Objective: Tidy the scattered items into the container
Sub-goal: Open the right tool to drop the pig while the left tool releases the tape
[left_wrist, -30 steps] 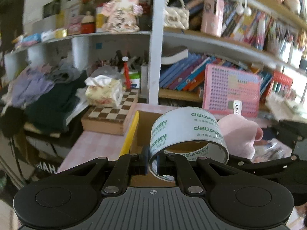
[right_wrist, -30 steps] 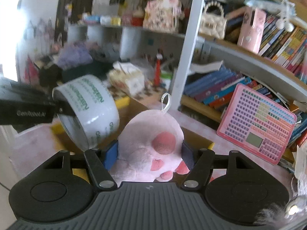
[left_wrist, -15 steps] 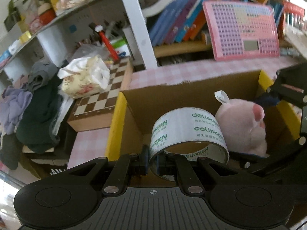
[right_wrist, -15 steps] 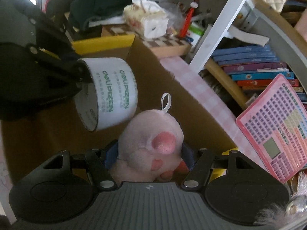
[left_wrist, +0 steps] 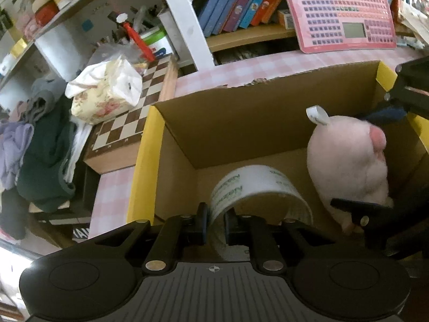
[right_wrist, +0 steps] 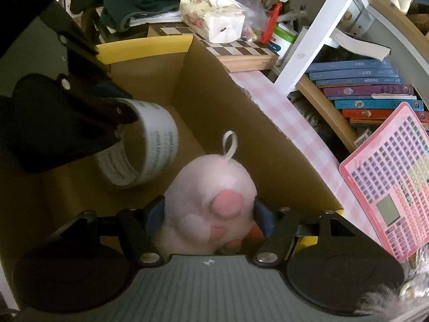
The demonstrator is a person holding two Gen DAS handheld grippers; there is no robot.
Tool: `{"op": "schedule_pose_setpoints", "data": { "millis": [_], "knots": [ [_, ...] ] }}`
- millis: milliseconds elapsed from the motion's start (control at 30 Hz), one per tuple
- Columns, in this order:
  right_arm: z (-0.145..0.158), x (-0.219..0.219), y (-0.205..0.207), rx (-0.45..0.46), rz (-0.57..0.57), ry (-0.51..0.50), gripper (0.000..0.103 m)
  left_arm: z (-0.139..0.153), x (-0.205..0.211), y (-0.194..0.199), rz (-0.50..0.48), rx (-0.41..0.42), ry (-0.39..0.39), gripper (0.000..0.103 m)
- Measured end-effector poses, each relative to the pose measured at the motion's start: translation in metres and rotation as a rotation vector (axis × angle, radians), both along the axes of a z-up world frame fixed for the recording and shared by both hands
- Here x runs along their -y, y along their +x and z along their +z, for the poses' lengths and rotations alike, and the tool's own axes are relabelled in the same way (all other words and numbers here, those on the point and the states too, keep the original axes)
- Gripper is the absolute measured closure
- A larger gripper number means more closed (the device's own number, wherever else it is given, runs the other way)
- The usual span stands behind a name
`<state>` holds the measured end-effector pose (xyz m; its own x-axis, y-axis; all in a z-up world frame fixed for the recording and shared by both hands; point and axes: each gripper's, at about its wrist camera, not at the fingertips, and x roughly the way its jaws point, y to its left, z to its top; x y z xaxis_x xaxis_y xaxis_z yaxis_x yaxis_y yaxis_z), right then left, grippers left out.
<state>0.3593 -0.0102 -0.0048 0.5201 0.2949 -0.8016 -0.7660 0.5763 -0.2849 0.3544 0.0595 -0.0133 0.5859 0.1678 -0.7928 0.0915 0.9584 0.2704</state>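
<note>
A cardboard box [left_wrist: 146,161] with yellow flaps stands on the pink checked table. My left gripper [left_wrist: 215,221] is down inside it and its jaws are opening. The wall of the white tape roll [left_wrist: 257,182] still passes between them, blurred and slipping down off the pads. At the right side of the box my right gripper [right_wrist: 210,214] has its blue pads against both sides of a pink plush toy [right_wrist: 211,187]. Those jaws are starting to open. The plush [left_wrist: 348,161] hangs low in the box next to the tape roll [right_wrist: 158,145].
A wooden chessboard box [left_wrist: 128,123] with a tissue pack [left_wrist: 104,94] on it sits left of the cardboard box. A pile of dark clothes [left_wrist: 40,147] lies further left. Behind are a white shelf post [left_wrist: 182,21], rows of books and a pink toy keyboard [left_wrist: 340,8].
Both grippers sank from above the box rim into it with their loads. The left jaws have parted, and the tape roll sits lower between them and is blurred.
</note>
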Motion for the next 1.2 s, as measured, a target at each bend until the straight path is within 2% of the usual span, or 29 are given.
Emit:
{"op": "schedule_pose_setpoints", "data": {
  "millis": [133,233,300,333,367,433,600,767,1000,1100,1167,1200],
  "knots": [
    [0.001,0.000,-0.001,0.008,0.000,-0.001,0.027,0.000,0.003,0.000,-0.032,-0.026,-0.007,0.074],
    [0.002,-0.001,-0.002,0.019,0.011,-0.001,0.023,-0.001,0.009,-0.002,-0.068,-0.023,0.029,0.064],
    [0.002,-0.001,-0.002,0.018,0.010,0.001,0.023,-0.001,0.013,-0.004,-0.073,-0.015,0.071,0.053],
    [0.002,-0.001,-0.002,0.017,0.009,0.003,0.022,0.000,0.013,-0.005,-0.063,-0.008,0.075,0.041],
    [0.002,0.000,-0.002,0.016,0.010,0.004,0.022,0.001,0.011,-0.006,-0.057,-0.005,0.058,0.037],
    [0.002,-0.001,-0.002,0.019,0.014,0.002,0.022,0.002,0.008,-0.007,-0.057,-0.007,0.036,0.036],
    [0.002,-0.001,-0.004,0.023,0.031,0.007,0.022,-0.005,0.013,-0.015,-0.099,-0.036,0.064,0.036],
    [0.002,0.000,-0.010,0.050,0.068,0.011,0.022,-0.008,0.017,-0.019,-0.094,-0.054,0.082,0.036],
    [0.002,0.000,-0.015,0.062,0.099,-0.001,0.019,-0.007,0.016,-0.028,-0.074,-0.055,0.068,0.036],
    [0.002,-0.002,-0.014,0.056,0.096,-0.013,0.018,-0.006,0.014,-0.027,-0.064,-0.050,0.061,0.032],
    [0.003,-0.002,-0.013,0.054,0.090,-0.013,0.016,-0.005,0.015,-0.028,-0.050,-0.035,0.080,0.022],
    [0.003,-0.001,-0.014,0.053,0.088,-0.012,0.014,-0.005,0.015,-0.029,-0.050,-0.031,0.083,0.022]
  ]
}}
